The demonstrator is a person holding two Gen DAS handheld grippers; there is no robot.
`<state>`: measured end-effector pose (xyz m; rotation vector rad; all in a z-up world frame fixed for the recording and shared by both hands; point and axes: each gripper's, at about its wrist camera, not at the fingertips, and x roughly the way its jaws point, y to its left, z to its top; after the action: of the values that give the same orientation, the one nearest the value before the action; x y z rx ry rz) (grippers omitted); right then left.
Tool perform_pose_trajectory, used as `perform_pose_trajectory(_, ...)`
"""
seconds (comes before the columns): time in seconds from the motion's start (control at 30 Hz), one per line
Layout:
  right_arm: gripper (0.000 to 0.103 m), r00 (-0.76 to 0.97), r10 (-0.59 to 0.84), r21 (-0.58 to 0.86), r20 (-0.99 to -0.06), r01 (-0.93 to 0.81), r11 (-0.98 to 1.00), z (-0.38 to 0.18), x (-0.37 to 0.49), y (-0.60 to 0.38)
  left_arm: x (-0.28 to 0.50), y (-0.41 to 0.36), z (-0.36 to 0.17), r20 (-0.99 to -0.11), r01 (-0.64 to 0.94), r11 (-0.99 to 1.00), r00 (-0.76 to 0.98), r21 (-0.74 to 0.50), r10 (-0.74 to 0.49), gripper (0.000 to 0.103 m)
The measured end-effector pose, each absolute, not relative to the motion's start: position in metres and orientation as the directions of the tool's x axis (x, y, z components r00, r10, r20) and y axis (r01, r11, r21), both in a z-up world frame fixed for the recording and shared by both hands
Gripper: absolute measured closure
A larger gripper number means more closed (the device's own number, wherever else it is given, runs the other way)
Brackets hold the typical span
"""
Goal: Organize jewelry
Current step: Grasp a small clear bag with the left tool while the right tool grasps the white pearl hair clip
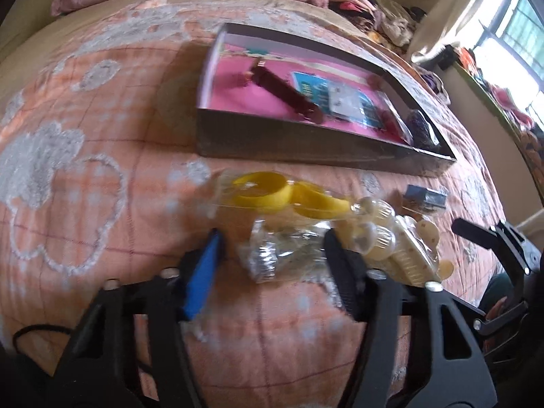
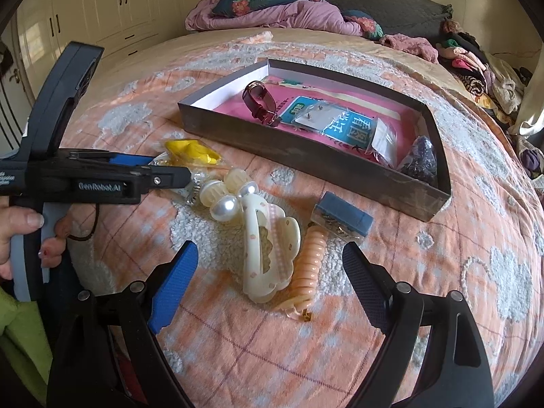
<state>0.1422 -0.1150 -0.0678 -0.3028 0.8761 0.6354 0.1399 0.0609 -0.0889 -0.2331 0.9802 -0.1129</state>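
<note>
Sorting looks partly done: the box (image 2: pixel 340 170) on the bed already holds a maroon watch (image 2: pixel 257 99), carded earrings (image 2: pixel 326 119) and a dark purple piece (image 2: pixel 421 159). Left on the bedspread (image 2: pixel 442 272) are the yellow bangles (image 1: pixel 265 192), a clear silvery packet (image 1: pixel 282 255), pearl hair ties (image 2: pixel 221 200), a cream claw clip (image 2: pixel 268 255), a coil tie (image 2: pixel 307 268) and a small blue box (image 2: pixel 343 219). Left gripper (image 1: pixel 272 248) stands apart, straddling the packet, probably the next pick. Right gripper (image 2: pixel 270 258) hangs apart over the claw clip. Rumpled bedding, clothes, white wardrobes and a bright window surround the bed.
</note>
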Motion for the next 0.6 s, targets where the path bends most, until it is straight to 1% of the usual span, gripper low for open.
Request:
perform_pose_trajectory(0.07,0.021,0.474,0.389,-0.001,-0.790,-0.635,0.772,-0.070,0.144,-0.112,0.142,0.056,-0.088,-0.808,0.001,0.974,0.559,-0.225,-0.187,0.065)
perform_pose_trajectory(0.13,0.022,0.472,0.382,-0.009,-0.795,-0.637,0.771,-0.073,0.147,-0.110,0.142,0.054,-0.086,-0.801,0.007,0.974,0.568,-0.227,-0.191,0.069)
perform_pose_trajectory(0.17,0.024,0.470,0.383,-0.008,-0.795,-0.640,0.768,-0.074,0.148,-0.108,0.142,0.055,-0.085,-0.798,0.011,0.974,0.571,-0.226,-0.192,0.071)
perform_pose_trajectory(0.23,0.034,0.464,0.375,-0.015,-0.803,-0.644,0.765,-0.078,0.151,-0.105,0.140,0.054,-0.083,-0.793,0.020,0.974,0.578,-0.225,-0.194,0.073)
perform_pose_trajectory(0.27,0.036,0.459,0.368,-0.020,-0.809,-0.646,0.763,-0.081,0.153,-0.103,0.139,0.055,-0.082,-0.791,0.021,0.974,0.580,-0.227,-0.197,0.081)
perform_pose_trajectory(0.37,0.043,0.468,0.354,-0.041,-0.810,-0.647,0.761,-0.087,0.155,-0.100,0.134,0.060,-0.076,-0.777,0.021,0.969,0.593,-0.246,-0.210,0.081)
perform_pose_trajectory(0.4,0.051,0.476,0.351,-0.051,-0.806,-0.647,0.761,-0.088,0.156,-0.099,0.133,0.060,-0.074,-0.776,0.019,0.969,0.595,-0.245,-0.208,0.081)
perform_pose_trajectory(0.43,0.065,0.480,0.353,-0.054,-0.803,-0.648,0.760,-0.088,0.156,-0.099,0.132,0.061,-0.071,-0.775,0.019,0.970,0.598,-0.241,-0.204,0.081)
perform_pose_trajectory(0.6,0.065,0.436,0.413,0.039,-0.800,-0.649,0.760,-0.082,0.157,-0.111,0.125,0.067,-0.062,-0.764,0.011,0.967,0.611,-0.254,-0.208,0.082)
